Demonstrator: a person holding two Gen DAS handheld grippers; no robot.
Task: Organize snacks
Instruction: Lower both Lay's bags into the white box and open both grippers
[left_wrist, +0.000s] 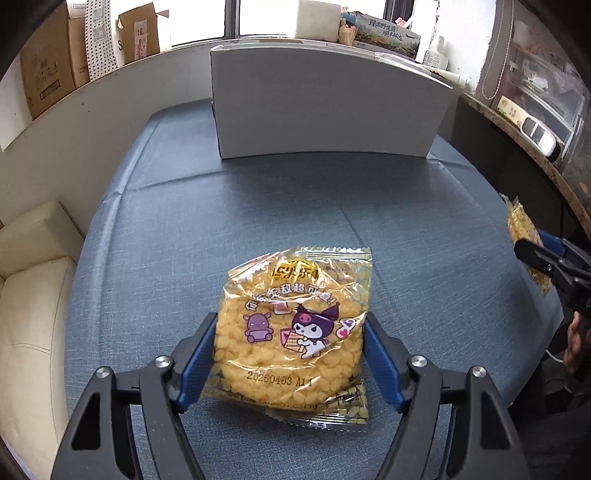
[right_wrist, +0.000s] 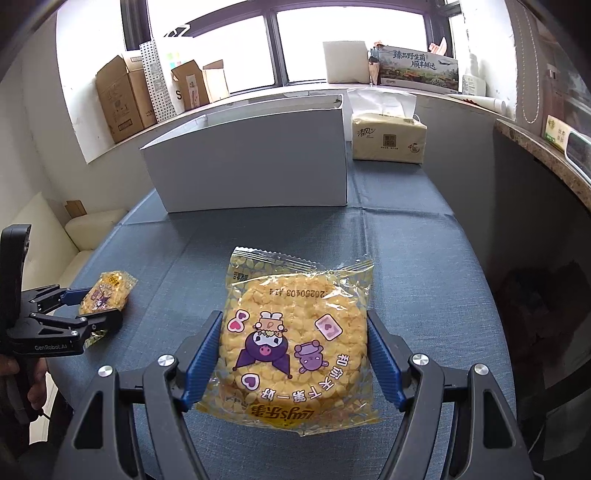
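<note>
Left wrist view: both grippers straddling a snack pack, neither one lifted yet.

My left gripper (left_wrist: 290, 354) has its blue pads right against the sides of one corn-puff pack (left_wrist: 295, 332), my right gripper (right_wrist: 293, 356) likewise on the other pack (right_wrist: 299, 343); both packs lie flat on the desk (right_wrist: 424, 258), white box (right_wrist: 251, 166) well ahead. I reckon that slick, puffy film could slip or crush if I squeeze unevenly, and a loose pinch might drop it short of the box.
</note>
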